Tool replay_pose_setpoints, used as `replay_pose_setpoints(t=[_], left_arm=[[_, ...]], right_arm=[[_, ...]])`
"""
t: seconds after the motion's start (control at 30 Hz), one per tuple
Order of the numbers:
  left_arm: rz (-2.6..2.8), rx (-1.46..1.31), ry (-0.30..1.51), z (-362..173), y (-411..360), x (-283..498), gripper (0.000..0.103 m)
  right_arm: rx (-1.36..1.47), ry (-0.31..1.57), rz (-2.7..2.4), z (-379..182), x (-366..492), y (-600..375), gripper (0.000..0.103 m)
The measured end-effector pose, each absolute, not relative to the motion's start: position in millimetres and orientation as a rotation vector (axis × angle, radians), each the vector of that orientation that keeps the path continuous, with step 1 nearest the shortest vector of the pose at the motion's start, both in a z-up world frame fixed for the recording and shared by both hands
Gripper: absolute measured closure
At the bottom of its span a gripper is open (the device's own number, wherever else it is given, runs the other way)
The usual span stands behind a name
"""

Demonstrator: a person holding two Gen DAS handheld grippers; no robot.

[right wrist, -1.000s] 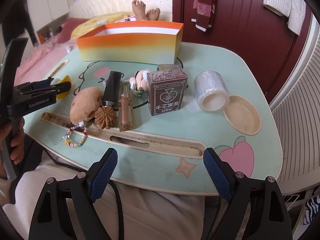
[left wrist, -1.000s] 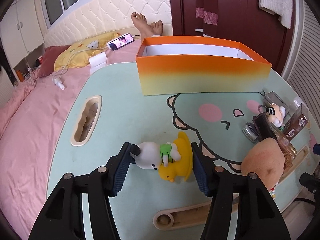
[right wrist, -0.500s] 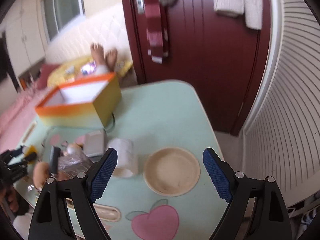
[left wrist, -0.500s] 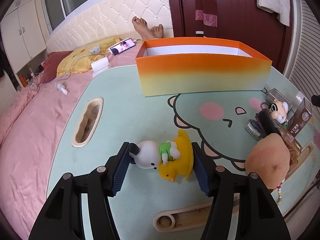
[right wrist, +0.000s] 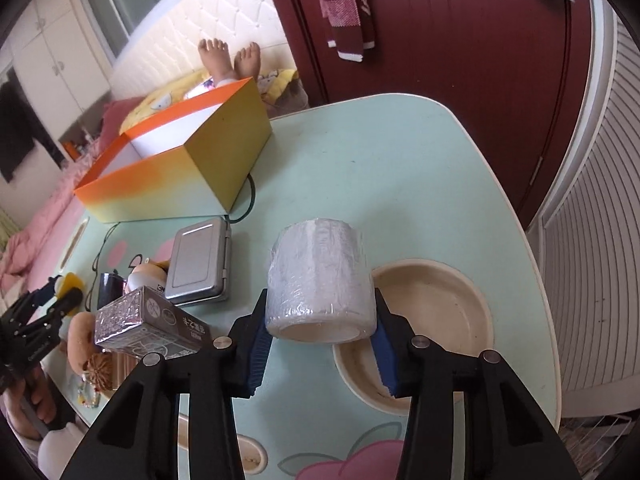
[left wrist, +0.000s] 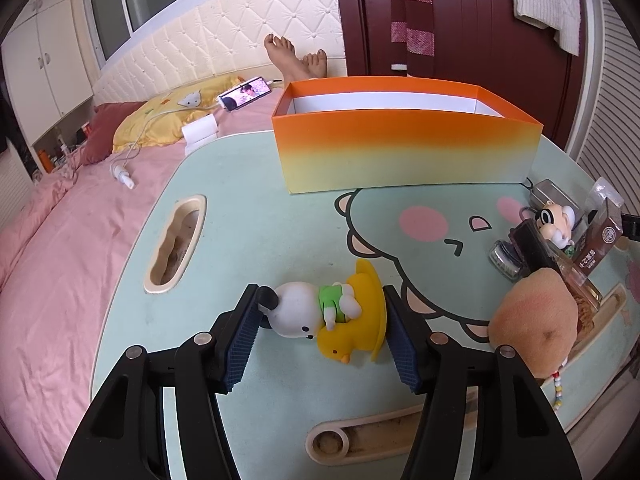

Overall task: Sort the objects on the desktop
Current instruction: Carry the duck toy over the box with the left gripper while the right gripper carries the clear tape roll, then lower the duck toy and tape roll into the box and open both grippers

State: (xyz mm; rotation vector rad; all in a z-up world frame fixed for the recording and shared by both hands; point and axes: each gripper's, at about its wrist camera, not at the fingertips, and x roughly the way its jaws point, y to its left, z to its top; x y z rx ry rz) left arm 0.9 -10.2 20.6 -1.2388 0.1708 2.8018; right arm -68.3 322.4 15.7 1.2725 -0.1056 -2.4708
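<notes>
A mint-green cartoon-print table stands beside a pink bed. In the left wrist view, the left gripper stays clamped on the duck toy, the orange box beyond, as before. In the right wrist view, the right gripper, wide open a second ago, now squeezes the tape roll beside the round recess.

white-and-yellow toy lies on its side.

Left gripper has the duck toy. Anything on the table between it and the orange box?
Nothing; in the left wrist view the stretch of table from the duck toy in the left gripper to the orange box is bare.
</notes>
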Motion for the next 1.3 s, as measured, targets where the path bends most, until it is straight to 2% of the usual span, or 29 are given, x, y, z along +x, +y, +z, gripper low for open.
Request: replay_pose_setpoints(t=[0.17, 0.47, 0.6, 0.8, 1.0, 1.07, 1.2, 1.23, 1.27, 1.3], left_arm=[[2.833, -1.167, 0.16, 45, -14, -3, 0.043], [2.749, -1.07, 0.058, 120, 6, -81, 0.043], [2.672, -1.165, -0.05, 106, 13, -123, 0.043], [2.66, -1.296, -0.07, 67, 13, -144, 0.043], [2.66, -1.26, -0.144, 76, -1, -135, 0.042], [2.66, -1.245, -0.168, 80, -6, -131, 0.038], [2.71, -1.171, -0.16, 97, -16, -109, 0.036], [2.72, -1.149, -0.133, 102, -17, -99, 0.03], [2.714, -1.136, -0.102, 103, -16, -89, 0.021], [2.702, -1.125, -0.073, 103, -14, -80, 0.02]], right_arm=[[1.174, -0.141, -2.496, 40, -66, 325, 0.059], [1.028, -0.013, -2.371, 103, -105, 249, 0.059], [1.12, 0.03, -2.258, 95, -133, 209, 0.059], [1.267, 0.096, -2.214, 68, -154, 186, 0.059], [1.246, 0.151, -2.235, 63, -157, 183, 0.056], [1.209, 0.156, -2.251, 68, -153, 185, 0.052], [1.118, 0.12, -2.29, 89, -136, 199, 0.05], [1.092, 0.108, -2.297, 95, -129, 204, 0.048], [1.067, 0.101, -2.303, 99, -119, 211, 0.042], [1.042, 0.096, -2.309, 101, -109, 217, 0.036]])
